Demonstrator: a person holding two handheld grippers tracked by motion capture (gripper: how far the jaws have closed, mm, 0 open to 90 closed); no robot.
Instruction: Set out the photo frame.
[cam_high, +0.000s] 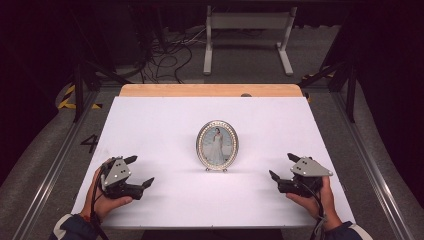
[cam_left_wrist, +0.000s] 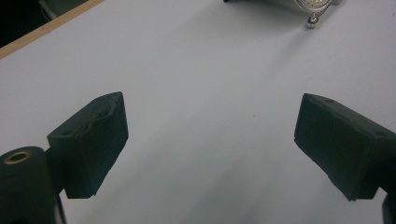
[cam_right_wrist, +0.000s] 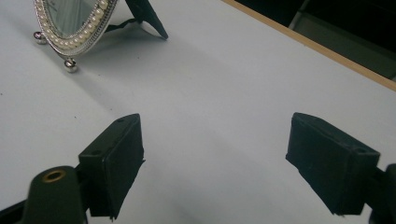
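Observation:
An oval photo frame (cam_high: 217, 145) with a pearl-beaded silver rim stands upright on small ball feet at the middle of the white table (cam_high: 165, 120). Its lower edge shows in the left gripper view (cam_left_wrist: 317, 5), and its rim and black back stand show in the right gripper view (cam_right_wrist: 74, 23). My left gripper (cam_high: 142, 171) rests near the front left, open and holding nothing (cam_left_wrist: 210, 140). My right gripper (cam_high: 283, 167) sits near the front right, open with nothing between its jaws (cam_right_wrist: 215, 158). Both are well apart from the frame.
The table's far edge is a bare wooden strip (cam_high: 210, 90). Beyond it on the floor stand a white metal rack (cam_high: 248, 35) and tangled cables (cam_high: 165, 60). Dark support bars (cam_high: 80, 85) flank the table on both sides.

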